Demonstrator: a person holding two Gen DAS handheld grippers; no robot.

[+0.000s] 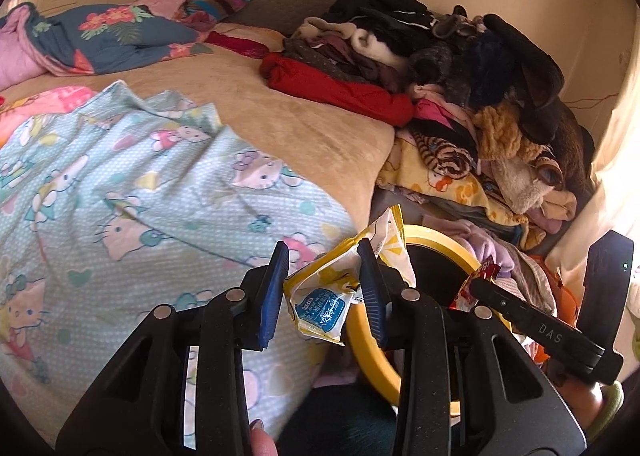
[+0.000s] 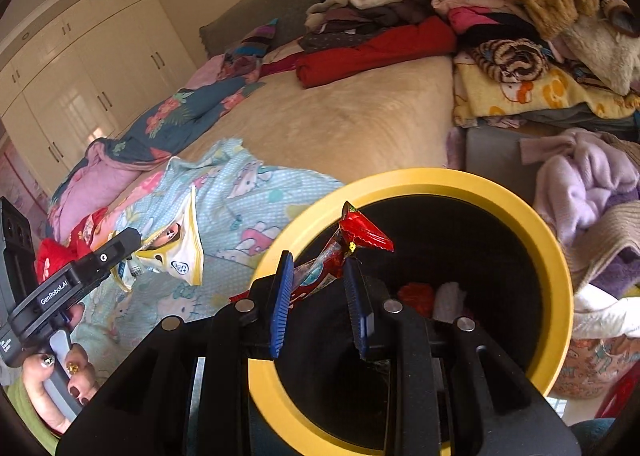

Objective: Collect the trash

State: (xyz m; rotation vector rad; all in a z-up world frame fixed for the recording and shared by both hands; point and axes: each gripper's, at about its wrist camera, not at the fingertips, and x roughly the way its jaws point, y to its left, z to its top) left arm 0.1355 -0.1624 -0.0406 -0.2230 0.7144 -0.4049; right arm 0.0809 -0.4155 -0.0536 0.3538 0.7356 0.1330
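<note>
- The left gripper [image 1: 323,294] pinches a crumpled yellow-and-white wrapper [image 1: 340,288]. Its blue pads press the wrapper from both sides, which keeps the light packet from slipping while it is carried.
- In the left view, the wrapper hangs at the 9 o'clock edge of the bin [image 1: 444,248], just short of the black opening, so it is likely on its way in.
- The right gripper [image 2: 318,292] is clamped on a red foil wrapper [image 2: 360,234], whose pointed end sticks up past the fingertips.
- In the right view, the red wrapper sits over the bin's [image 2: 552,280] mouth near 10 o'clock, inside the yellow rim, probably placed to fall in once let go.
- Red and white scraps already lie at the bottom of the bin.
- The bin stands against the bed [image 2: 360,120], at 6 o'clock from the clothes pile [image 1: 460,68], near where the trash is picked up.
- A cartoon-print sheet [image 1: 140,196] covers the bed at 9 o'clock from the bin.
</note>
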